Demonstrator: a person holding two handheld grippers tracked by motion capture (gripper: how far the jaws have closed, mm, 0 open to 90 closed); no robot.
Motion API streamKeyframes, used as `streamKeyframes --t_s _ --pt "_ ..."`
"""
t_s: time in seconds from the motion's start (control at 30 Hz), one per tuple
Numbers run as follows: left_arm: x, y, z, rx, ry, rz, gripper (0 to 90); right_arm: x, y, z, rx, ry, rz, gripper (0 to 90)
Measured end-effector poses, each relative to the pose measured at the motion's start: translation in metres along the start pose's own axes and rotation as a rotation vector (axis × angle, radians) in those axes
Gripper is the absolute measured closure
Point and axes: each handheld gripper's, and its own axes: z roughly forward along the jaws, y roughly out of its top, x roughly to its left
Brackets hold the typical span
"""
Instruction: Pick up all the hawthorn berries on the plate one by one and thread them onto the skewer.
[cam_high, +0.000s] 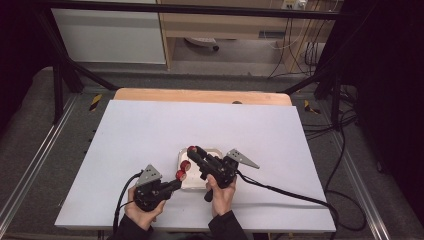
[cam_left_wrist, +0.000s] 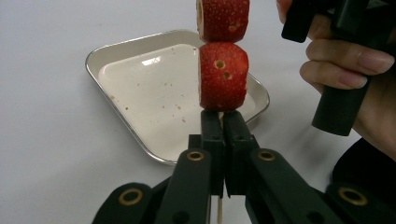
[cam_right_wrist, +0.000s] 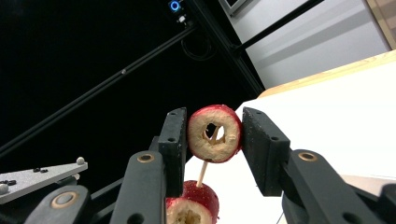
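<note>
Over the metal tray (cam_left_wrist: 116, 60), the wooden skewer (cam_right_wrist: 202, 173) is pinched by the closed left gripper (cam_left_wrist: 223, 122) with one hawthorn slice (cam_left_wrist: 223, 76) already threaded, while a second slice (cam_right_wrist: 215, 133), clamped in the right gripper (cam_right_wrist: 215, 135), is judged half pushed on.

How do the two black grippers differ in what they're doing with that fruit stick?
The left gripper is pinched shut on the thin wooden skewer below the fruit; the right gripper stands wider, clamping a red cored fruit piece by its sides. The left one points toward the metal tray; the right one tilts upward. Both hold one skewer assembly.
</note>
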Motion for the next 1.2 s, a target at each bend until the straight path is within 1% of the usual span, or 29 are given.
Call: streamKeyframes --t_s 0.07,0.1,0.23,0.27,0.33,0.4,0.43,0.47,0.5,0.53,0.57,0.63,0.73,0.8,0.87,0.9,0.97,1.0,1.03,1.13,1.2 --pt "0.000 0.000 0.000 -0.007 0.001 -0.002 88.4 0.001 0.000 -0.001 0.004 -0.006 -0.003 62.5" --pt "0.000 0.000 0.000 -0.015 0.009 -0.002 88.4 0.001 0.000 -0.001 0.001 -0.006 0.000 62.5" --pt "0.000 -0.001 0.000 -0.022 0.025 -0.003 88.5 0.003 -0.003 -0.001 -0.017 -0.013 0.010 62.7" --pt "0.000 -0.001 0.000 -0.022 0.025 -0.007 88.5 0.003 -0.004 -0.002 -0.016 -0.013 0.011 62.7" --pt "-0.002 -0.002 0.001 -0.032 0.022 0.001 88.5 0.003 -0.005 -0.002 -0.017 -0.015 0.009 62.8" --pt "-0.003 -0.002 0.001 -0.038 0.021 0.006 88.5 0.004 -0.006 -0.002 -0.021 -0.011 0.020 62.9" --pt "-0.003 -0.002 0.001 -0.044 0.023 0.003 88.5 0.004 -0.006 -0.002 -0.023 -0.011 0.018 62.9" --pt "-0.003 -0.001 0.001 -0.062 0.013 0.000 88.5 0.005 -0.006 -0.003 -0.023 -0.010 0.017 63.0" --pt "-0.004 0.001 0.001 -0.049 0.021 -0.003 88.5 0.005 -0.006 -0.002 0.019 0.002 0.025 63.0" --pt "-0.004 0.001 0.002 -0.045 0.027 0.002 88.5 0.005 -0.009 -0.002 0.003 0.005 0.026 63.0" --pt "-0.005 0.001 0.003 -0.047 0.027 0.005 88.5 0.005 -0.009 -0.003 -0.004 -0.004 0.019 62.9" --pt "-0.005 0.001 0.004 -0.036 0.033 0.011 88.5 0.005 -0.005 -0.001 0.034 -0.003 0.017 62.8" --pt "0.000 0.000 0.004 -0.030 0.019 -0.006 88.5 0.004 -0.004 -0.001 0.052 -0.011 0.006 62.3" --pt "0.001 0.000 0.005 -0.027 0.022 0.000 88.4 0.004 -0.003 -0.001 0.069 -0.020 -0.009 60.7" --pt "0.001 -0.001 0.005 -0.025 0.020 0.007 88.4 0.004 0.001 -0.002 0.089 -0.027 -0.023 50.9" --pt "0.002 -0.001 0.004 -0.029 0.022 0.008 88.4 0.005 0.003 -0.003 0.098 -0.033 -0.036 47.7" --pt "0.004 -0.001 0.004 -0.028 0.022 0.012 88.4 0.006 0.009 -0.006 0.131 -0.053 -0.101 40.6" --pt "0.005 -0.001 0.004 -0.026 0.024 0.015 88.4 0.006 0.012 -0.008 0.151 -0.062 -0.124 35.9" --pt "0.006 -0.001 0.004 -0.023 0.026 0.017 88.4 0.005 0.015 -0.009 0.171 -0.071 -0.139 31.7" --pt "0.007 -0.002 0.005 -0.012 0.032 0.037 88.4 -0.002 0.020 -0.014 0.229 -0.101 -0.177 22.5" --pt "0.008 -0.002 0.005 -0.008 0.034 0.046 88.3 -0.008 0.024 -0.018 0.286 -0.125 -0.229 18.2"
